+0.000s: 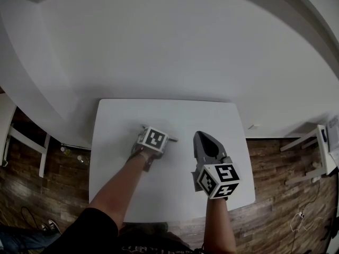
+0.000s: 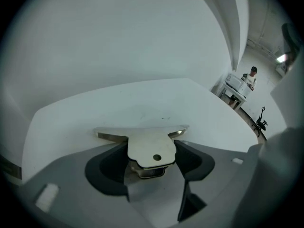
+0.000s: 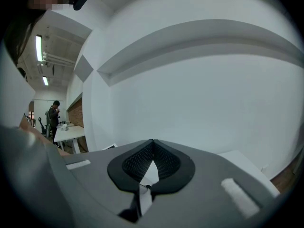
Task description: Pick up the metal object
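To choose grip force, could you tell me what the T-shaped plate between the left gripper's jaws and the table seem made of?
T-shaped plate: likely steel, smooth satin face, shiny edges, a drilled hole. Table: matte white, perhaps laminate; no grain shows.

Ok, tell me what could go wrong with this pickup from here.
Slip: the pads of the left gripper seem to touch only the thin side edges of the flat metal object, so it may slide out on lifting.
Tilt: its wide crossbar lies past the jaws on the table, so the object may droop forward once raised.
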`<state>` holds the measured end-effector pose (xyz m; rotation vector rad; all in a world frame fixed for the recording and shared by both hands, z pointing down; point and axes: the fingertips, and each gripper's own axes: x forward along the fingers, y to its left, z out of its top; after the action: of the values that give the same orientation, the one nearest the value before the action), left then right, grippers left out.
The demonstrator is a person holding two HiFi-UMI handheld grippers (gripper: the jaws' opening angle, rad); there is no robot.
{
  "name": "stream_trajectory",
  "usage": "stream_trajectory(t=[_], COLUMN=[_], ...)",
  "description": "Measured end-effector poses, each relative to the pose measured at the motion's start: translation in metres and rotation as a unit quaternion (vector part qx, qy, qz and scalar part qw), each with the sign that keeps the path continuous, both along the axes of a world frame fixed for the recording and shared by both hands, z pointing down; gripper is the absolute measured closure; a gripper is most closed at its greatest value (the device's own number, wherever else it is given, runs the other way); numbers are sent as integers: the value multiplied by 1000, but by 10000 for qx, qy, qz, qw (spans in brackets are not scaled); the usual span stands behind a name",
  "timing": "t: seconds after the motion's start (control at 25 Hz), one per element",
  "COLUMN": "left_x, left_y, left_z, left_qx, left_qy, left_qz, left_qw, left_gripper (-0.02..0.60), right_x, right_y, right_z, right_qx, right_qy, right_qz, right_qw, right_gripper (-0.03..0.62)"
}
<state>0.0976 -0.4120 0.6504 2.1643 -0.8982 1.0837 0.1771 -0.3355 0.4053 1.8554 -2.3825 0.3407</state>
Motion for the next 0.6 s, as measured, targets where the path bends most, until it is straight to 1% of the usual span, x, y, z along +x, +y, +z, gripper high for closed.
stream_trajectory(t=[0.2,0.4,0.48,0.52,0.6], left_x=[-4,-7,-8,-7,-6], left_y=[-3,0,5,6,0], left_z=[3,3,-4,-11,-35], left_qx=[115,79,94,163,491], left_qy=[-187,-290,-224,-137,65], left_qz=[-85,-141,-150,-163,-221], left_qw=[9997,9994,9996,9996,9985], left_gripper=[285,287,287,288,290], right_x=[-1,-1,-2,-2,-3], right_y=[-3,-5,-3,-3,-4], right_z=[3,0,-1,-2,-2], right_qx=[-5,36,51,57,59], right_qy=[-29,-23,-27,-35,-55], right_qz=[-7,-35,-39,-48,-69], right_qw=[10000,10000,10000,10000,9999], right_gripper=[583,583,583,583,583])
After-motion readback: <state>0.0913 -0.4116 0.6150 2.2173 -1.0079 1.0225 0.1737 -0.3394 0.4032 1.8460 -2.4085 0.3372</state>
